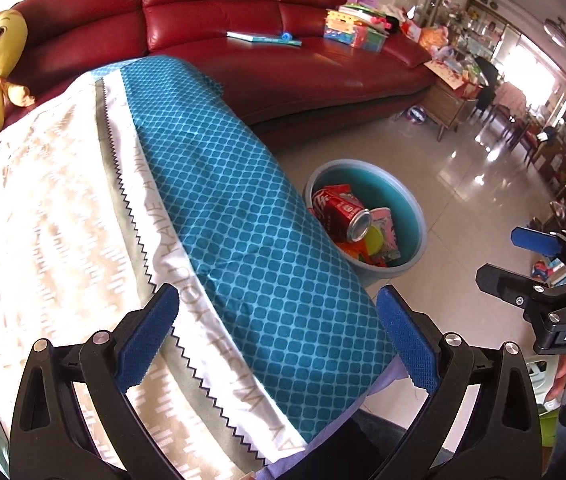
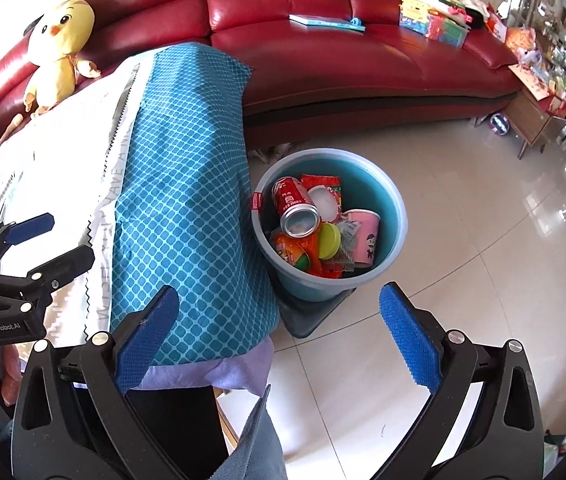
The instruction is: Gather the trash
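A blue-grey bucket (image 2: 393, 220) stands on the tiled floor beside a table draped in a blue and white cloth (image 2: 187, 184). Inside it lie a red soda can (image 2: 295, 204), a pink paper cup (image 2: 363, 236), a yellow-green lid (image 2: 329, 240) and orange wrappers (image 2: 295, 254). The bucket also shows in the left wrist view (image 1: 419, 232). My left gripper (image 1: 279, 340) is open and empty above the cloth-covered table edge. My right gripper (image 2: 279, 340) is open and empty, above the floor just in front of the bucket.
A red leather sofa (image 2: 343, 60) runs behind, with a yellow chick plush (image 2: 59, 52), a book (image 2: 325, 22) and toy boxes (image 2: 435, 20) on it. A wooden side table (image 2: 535, 120) stands at the right. Glossy tiled floor (image 2: 463, 240) spreads right of the bucket.
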Demonstrator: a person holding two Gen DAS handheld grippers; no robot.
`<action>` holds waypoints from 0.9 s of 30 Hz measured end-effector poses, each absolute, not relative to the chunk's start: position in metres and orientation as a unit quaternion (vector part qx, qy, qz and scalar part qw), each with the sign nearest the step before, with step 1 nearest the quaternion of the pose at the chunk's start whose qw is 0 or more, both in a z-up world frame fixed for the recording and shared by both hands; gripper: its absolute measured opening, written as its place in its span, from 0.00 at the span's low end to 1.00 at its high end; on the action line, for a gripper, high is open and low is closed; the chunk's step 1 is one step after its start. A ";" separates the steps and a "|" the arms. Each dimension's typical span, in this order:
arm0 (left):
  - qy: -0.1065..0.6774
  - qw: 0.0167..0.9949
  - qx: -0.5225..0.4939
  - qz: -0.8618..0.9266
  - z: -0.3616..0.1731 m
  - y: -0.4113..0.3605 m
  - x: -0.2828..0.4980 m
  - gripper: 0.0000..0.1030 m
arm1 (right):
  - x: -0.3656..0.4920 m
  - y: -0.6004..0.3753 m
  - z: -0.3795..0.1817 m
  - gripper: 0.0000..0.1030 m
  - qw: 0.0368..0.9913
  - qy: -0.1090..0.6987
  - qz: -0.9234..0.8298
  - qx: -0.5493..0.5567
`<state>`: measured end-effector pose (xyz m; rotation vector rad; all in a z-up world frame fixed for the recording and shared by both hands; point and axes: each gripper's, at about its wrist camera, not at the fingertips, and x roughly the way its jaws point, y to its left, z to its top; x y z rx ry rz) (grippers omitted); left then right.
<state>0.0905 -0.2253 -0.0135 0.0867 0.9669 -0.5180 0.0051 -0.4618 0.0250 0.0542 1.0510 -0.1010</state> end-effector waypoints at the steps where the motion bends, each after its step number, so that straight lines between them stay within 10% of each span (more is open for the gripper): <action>1: 0.460 0.853 0.041 -0.244 -0.014 -0.225 0.089 0.96 | 0.003 -0.461 0.023 0.94 0.863 0.502 -0.048 0.026; 27: 0.467 0.850 0.044 -0.238 -0.025 -0.227 0.089 0.96 | 0.008 -0.465 0.001 0.94 0.852 0.519 -0.045 0.041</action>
